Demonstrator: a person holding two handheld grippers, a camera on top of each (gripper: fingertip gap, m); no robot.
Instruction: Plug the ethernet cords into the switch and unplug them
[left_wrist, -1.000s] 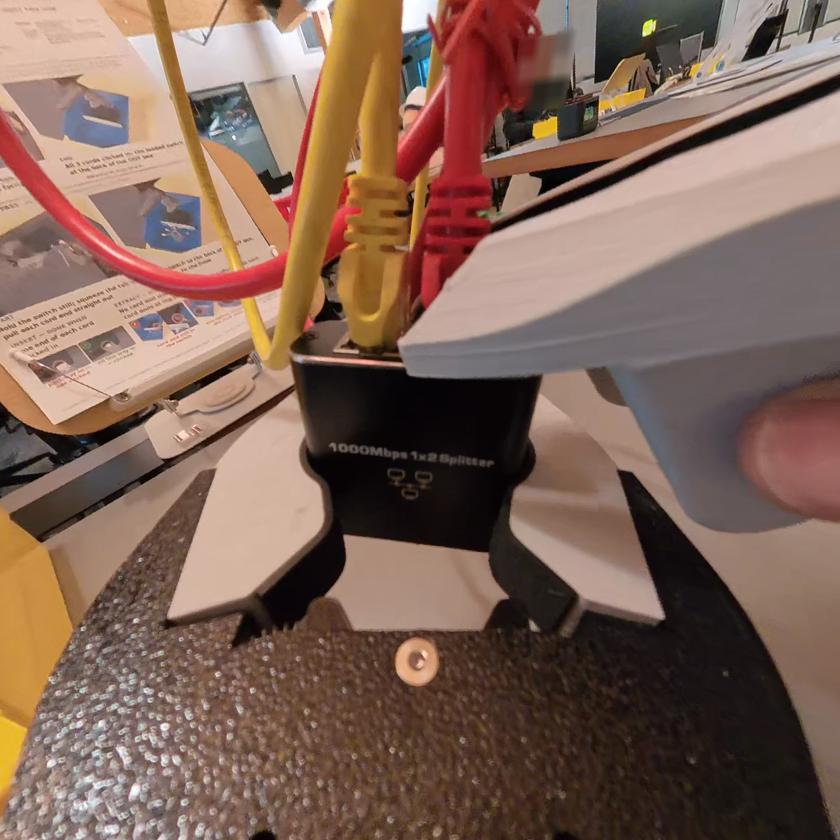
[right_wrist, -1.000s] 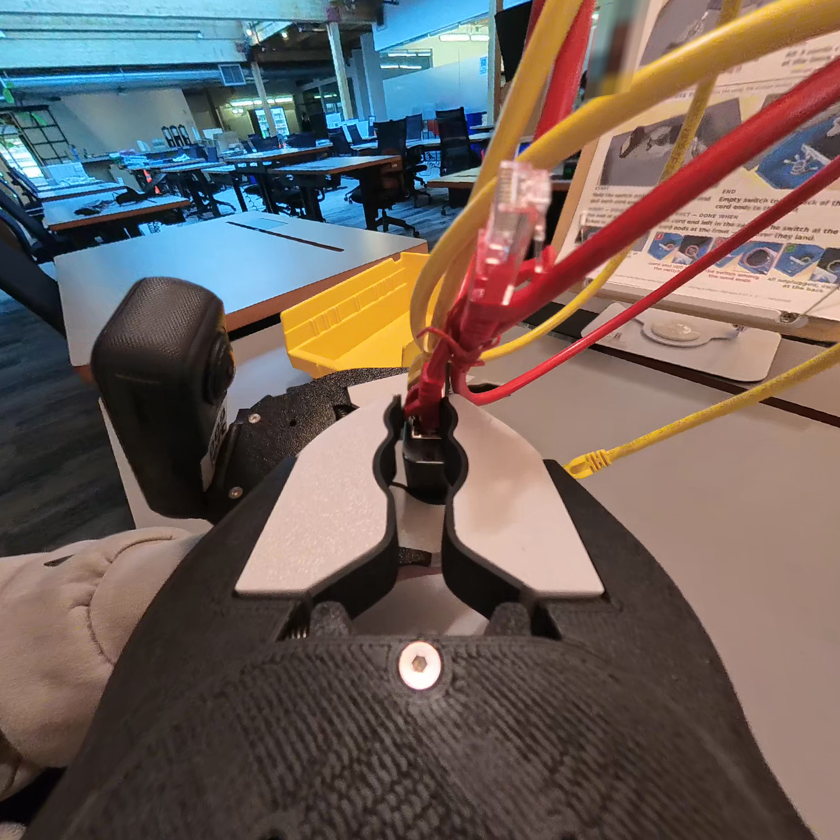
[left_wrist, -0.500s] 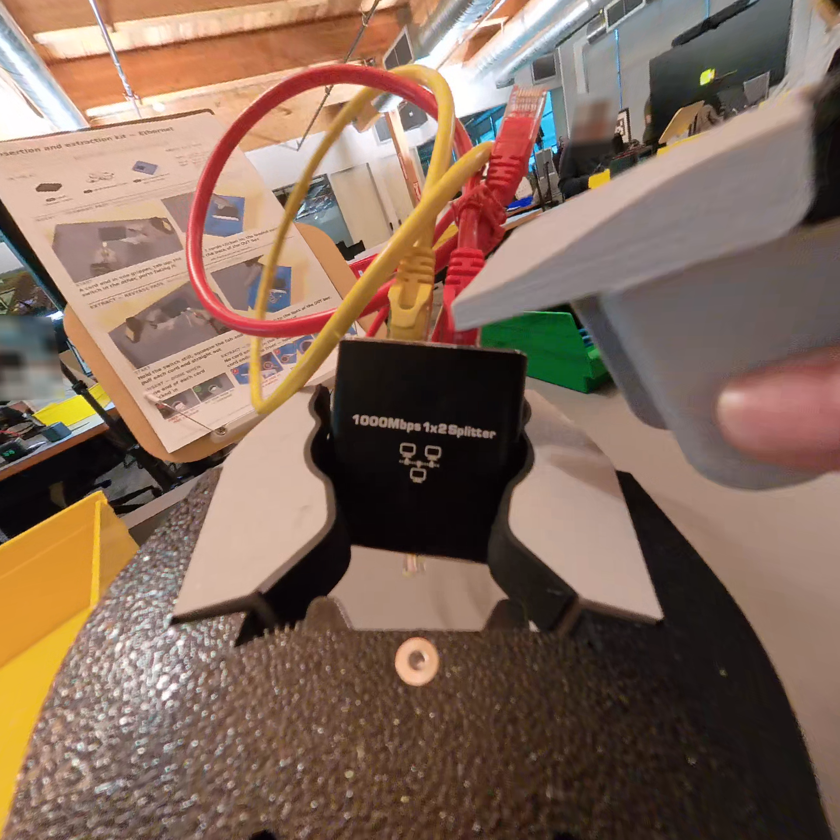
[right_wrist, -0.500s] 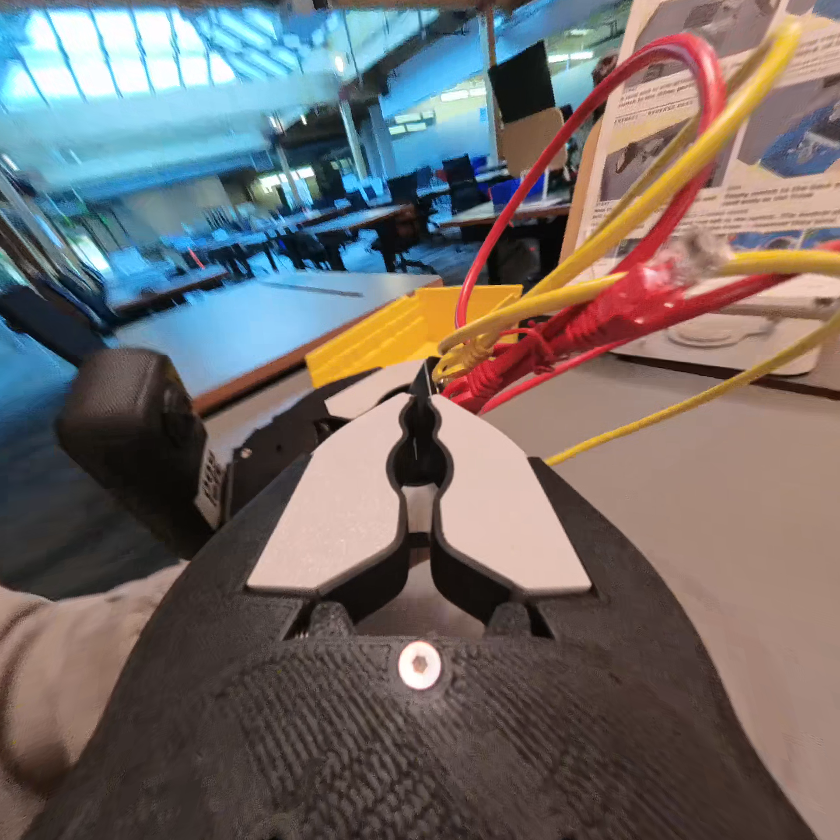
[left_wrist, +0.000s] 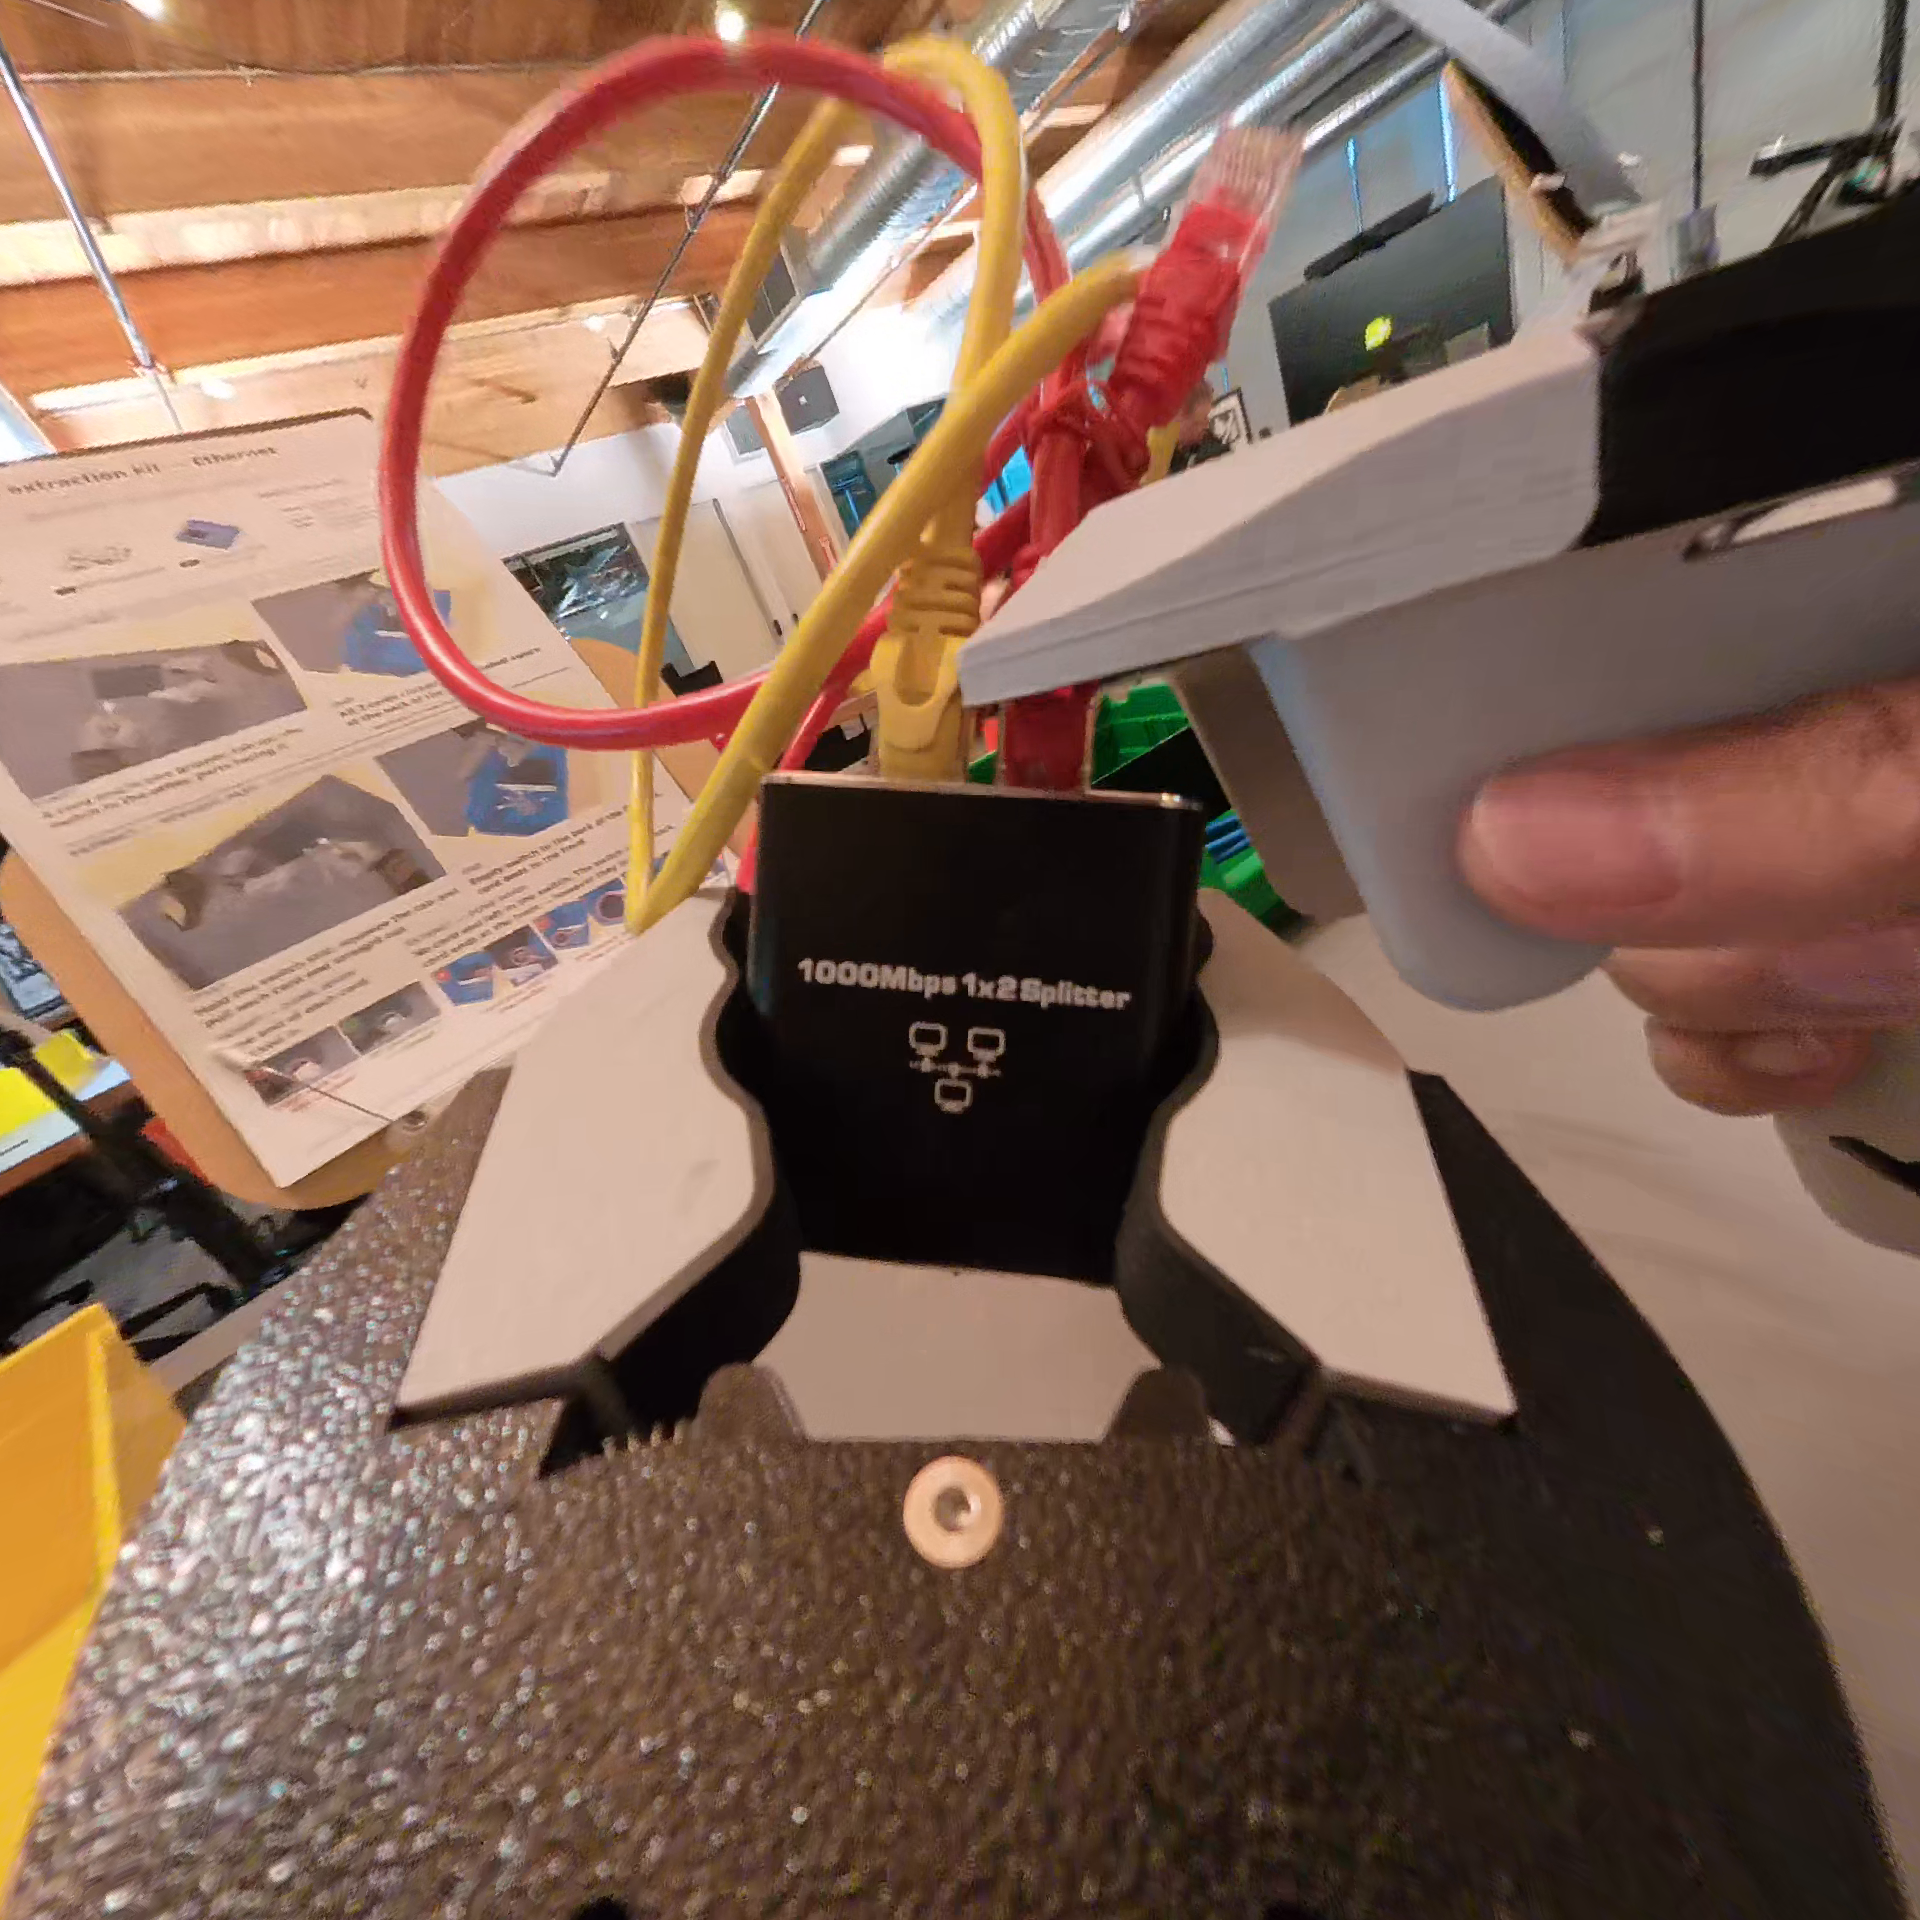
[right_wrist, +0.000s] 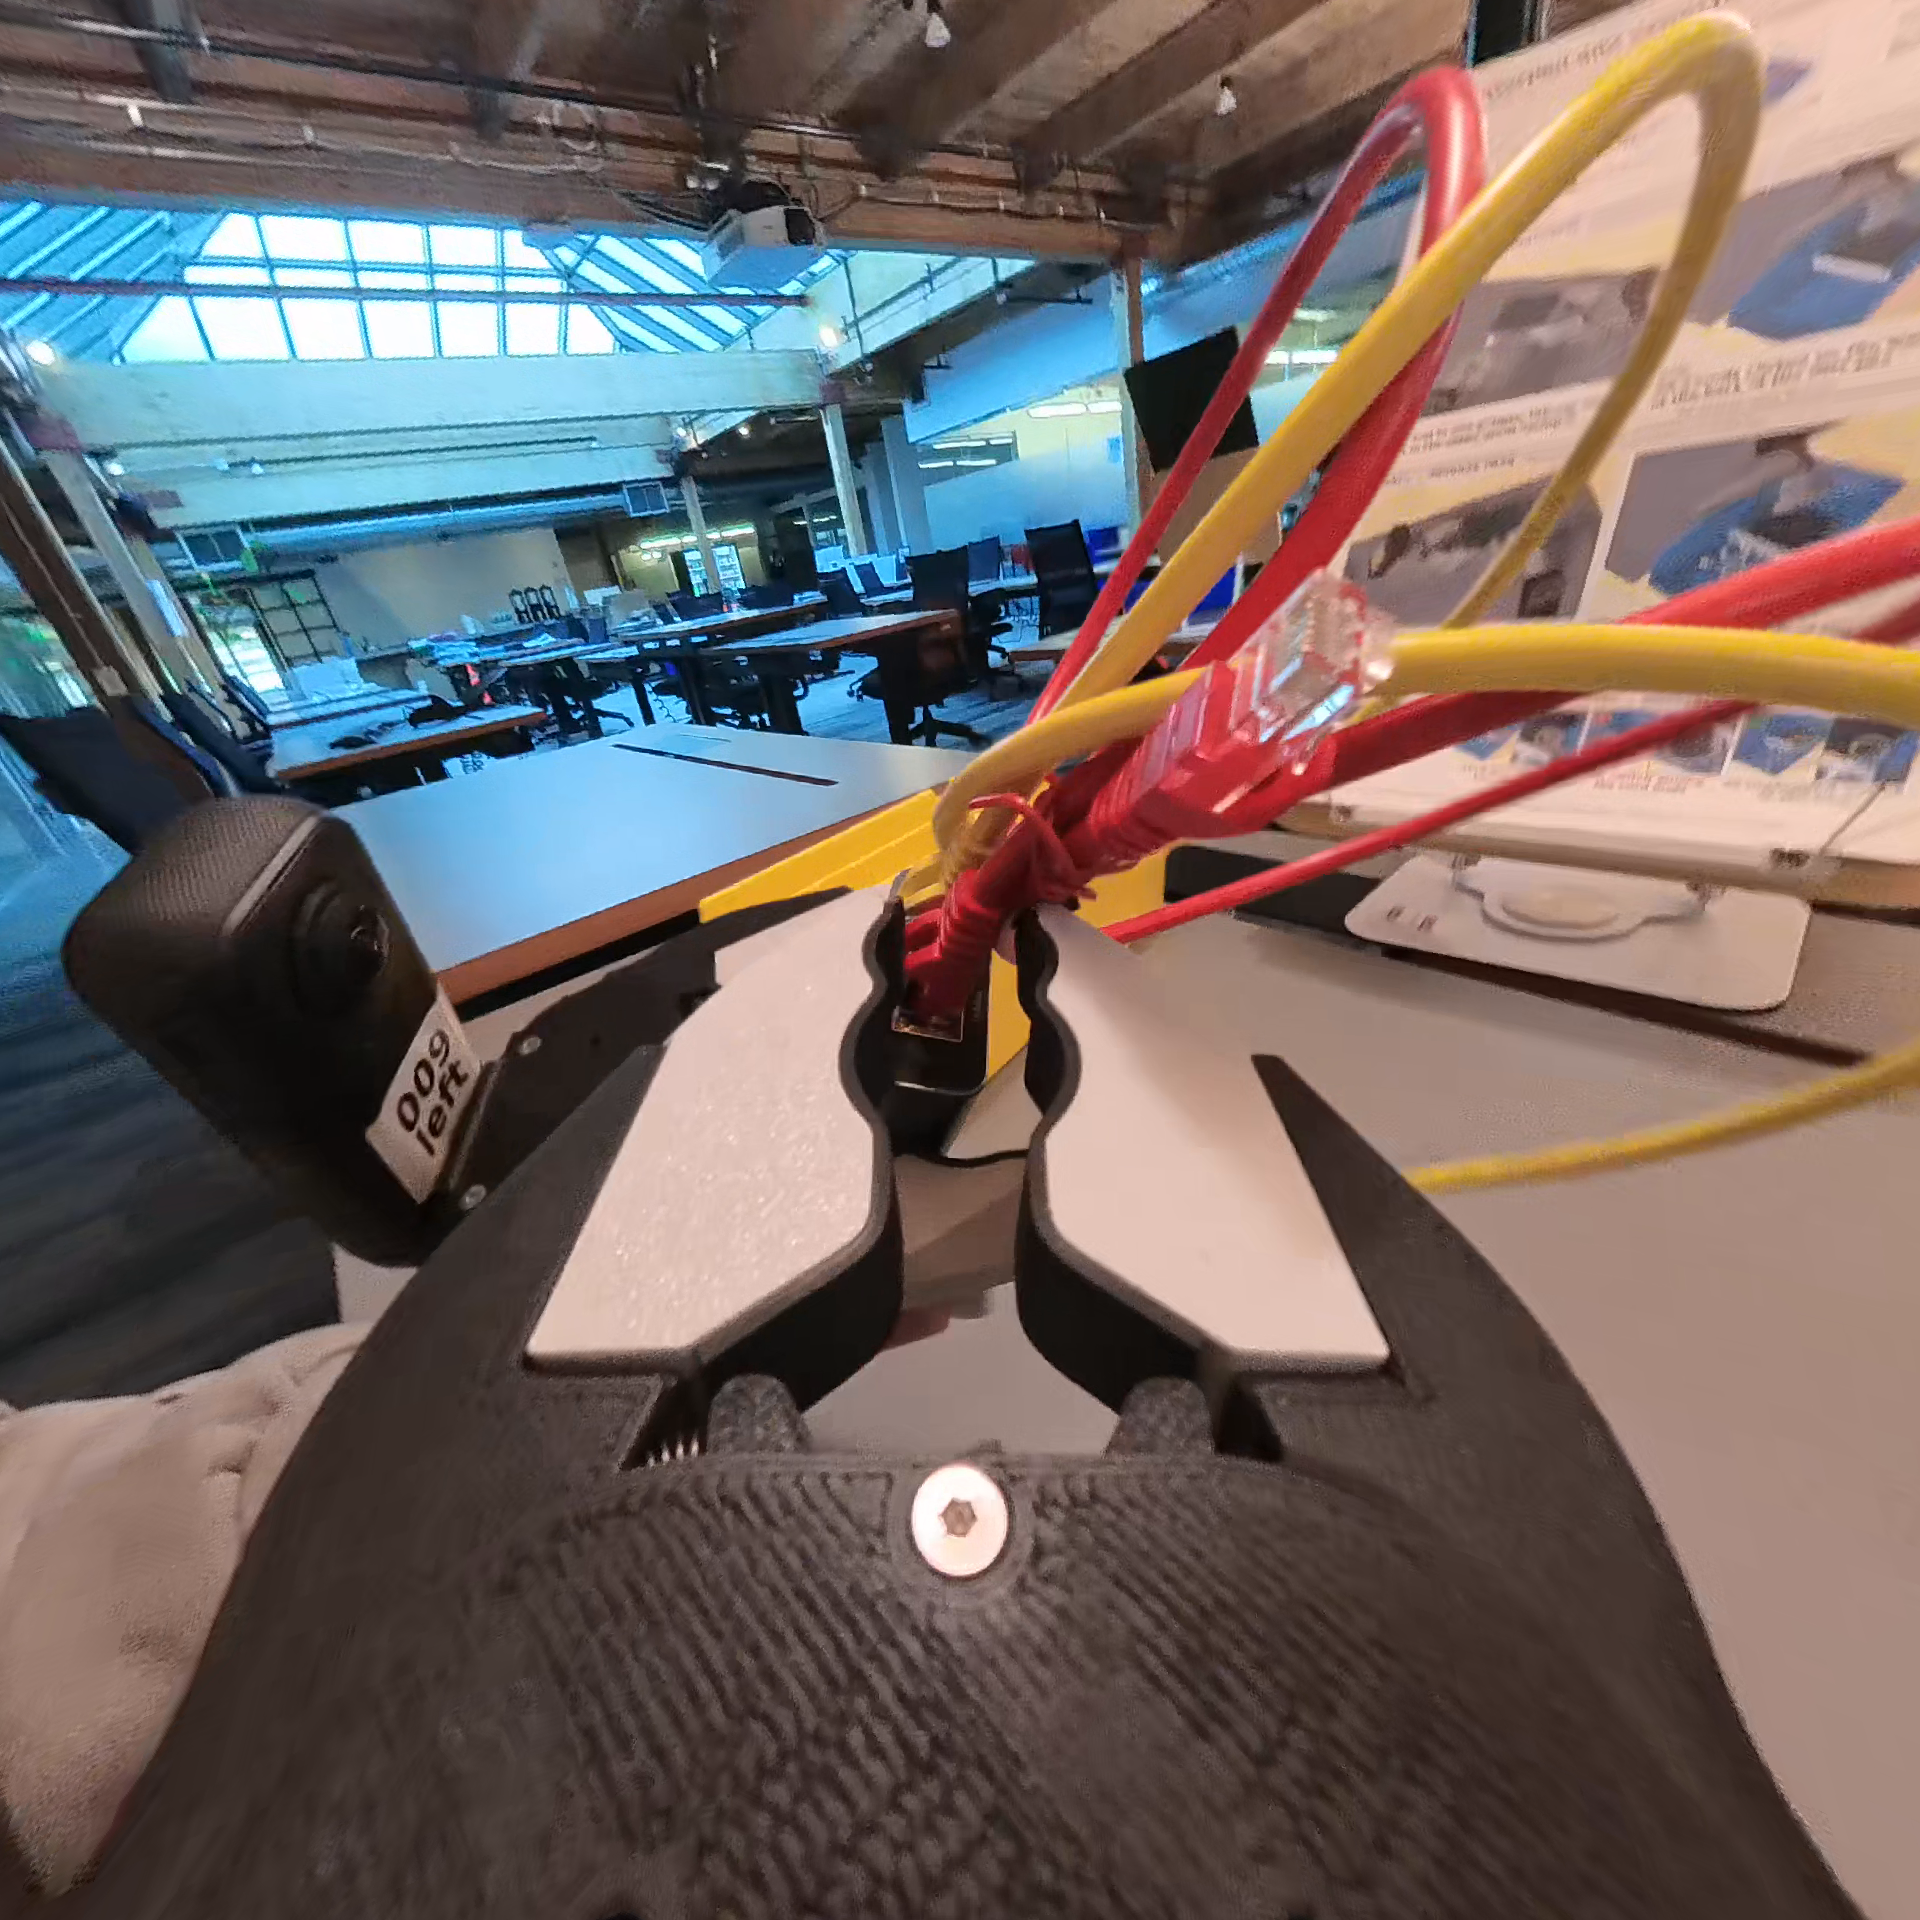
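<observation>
Left gripper (left_wrist: 961, 997): your jaws are closed on the black switch (left_wrist: 971, 997), one on each side wall, with its ported end pointing away from you, lifted off the surface (right_wrist: 1558, 1299).

Right gripper (right_wrist: 961, 977): your jaws stand part-way open around the red plug (right_wrist: 951, 940) where it enters the switch; a gap shows on both sides, so they grip nothing yet.

Plugged cords: a yellow plug (left_wrist: 920, 686) and the red plug (left_wrist: 1044, 727) sit side by side in the switch's far end.

Loose end: a red cord's clear-tipped connector (right_wrist: 1299, 675) hangs free among the loops, tied near the others by a thin red twist.

Yellow cord (right_wrist: 1558, 208): it arcs high in front of the instruction board (right_wrist: 1714, 436); another thin yellow run trails right over the surface.

Handling, switch: likely light, rigid and smooth-sided, so it may slip or twist if you pull off-axis; keep the side grip firm.

Handling, cords: springy and tangled; the loops will probably tug back.

Where to hold: take the red plug by its ribbed boot just above the port, pressing the latch tab, not by the soft cable.

Risk: pulling the cable itself could strain the clip or drag the yellow plug's cord along.
</observation>
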